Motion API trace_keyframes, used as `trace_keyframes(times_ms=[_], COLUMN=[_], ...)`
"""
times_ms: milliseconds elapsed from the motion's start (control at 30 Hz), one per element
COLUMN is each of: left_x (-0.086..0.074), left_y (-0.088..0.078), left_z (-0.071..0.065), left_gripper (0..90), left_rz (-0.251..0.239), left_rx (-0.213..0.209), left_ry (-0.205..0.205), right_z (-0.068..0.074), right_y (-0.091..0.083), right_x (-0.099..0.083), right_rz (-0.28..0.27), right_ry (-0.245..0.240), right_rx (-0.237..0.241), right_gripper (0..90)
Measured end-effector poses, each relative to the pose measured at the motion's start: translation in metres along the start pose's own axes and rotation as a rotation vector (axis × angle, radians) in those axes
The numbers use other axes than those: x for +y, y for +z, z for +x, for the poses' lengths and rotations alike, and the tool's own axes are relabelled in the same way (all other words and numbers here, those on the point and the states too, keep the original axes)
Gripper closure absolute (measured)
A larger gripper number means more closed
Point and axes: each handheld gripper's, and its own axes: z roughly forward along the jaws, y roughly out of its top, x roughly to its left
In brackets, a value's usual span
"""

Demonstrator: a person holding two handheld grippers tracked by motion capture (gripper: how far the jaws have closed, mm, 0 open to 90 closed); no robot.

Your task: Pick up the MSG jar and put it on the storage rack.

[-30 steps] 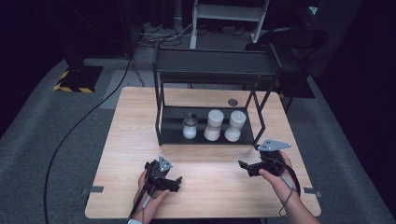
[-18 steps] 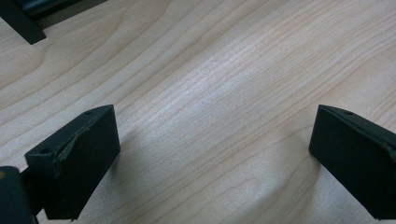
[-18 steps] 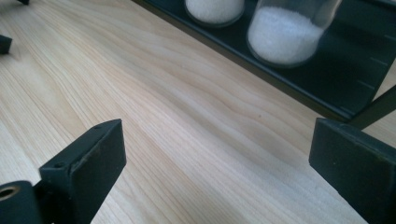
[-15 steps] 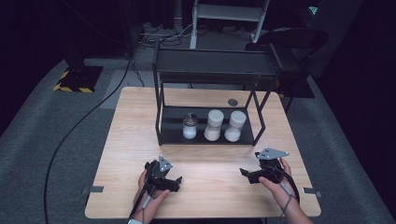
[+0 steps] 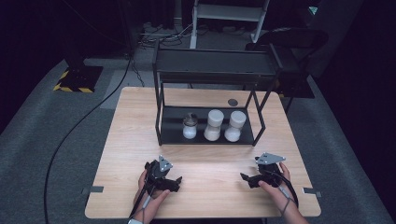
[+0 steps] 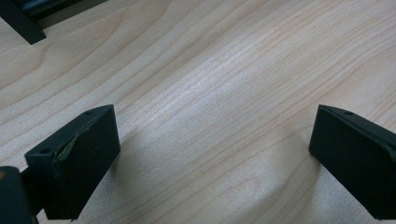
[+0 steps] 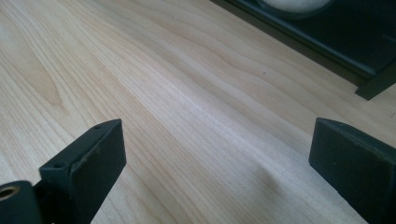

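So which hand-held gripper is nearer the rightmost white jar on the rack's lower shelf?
Right. The right hand-held gripper sits just below-right of the rightmost white jar; the left hand-held gripper lies farther off, below-left.

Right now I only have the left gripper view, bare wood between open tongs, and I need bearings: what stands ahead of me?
Observer: A black rack stands mid-table.
Operator: Anything in it?
Observer: Its lower shelf holds a row: a small jar, a white container and a second white container.
Operator: And the right tongs?
Observer: The right tongs are open, holding nothing, low near the table's front edge.
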Motion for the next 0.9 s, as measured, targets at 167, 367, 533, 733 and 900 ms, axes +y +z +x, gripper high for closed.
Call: trace_keyframes(times_ms=[167, 367, 533, 733, 900], left_x=[0.000, 0.000, 0.000, 0.000, 0.000], left_y=[0.000, 0.000, 0.000, 0.000, 0.000], left_z=[0.000, 0.000, 0.000, 0.000, 0.000], left_gripper=[1.7, 1.7, 1.7, 1.7, 1.7], left_rz=[0.001, 0.000, 0.001, 0.000, 0.000], left_rx=[0.000, 0.000, 0.000, 0.000, 0.000], left_ry=[-0.001, -0.001, -0.001, 0.000, -0.001], right_z=[-0.001, -0.004, -0.002, -0.003, -0.003], right_y=[0.003, 0.009, 0.011, 0.011, 0.011], right_x=[-0.004, -0.010, -0.015, -0.015, -0.015], right_rz=[0.010, 0.034, 0.017, 0.017, 0.016], right_ry=[0.009, 0.034, 0.058, 0.058, 0.056], right_rx=[0.001, 0.009, -0.002, 0.002, 0.004], right_gripper=[3.9, 3.4, 0.0, 0.0, 0.0])
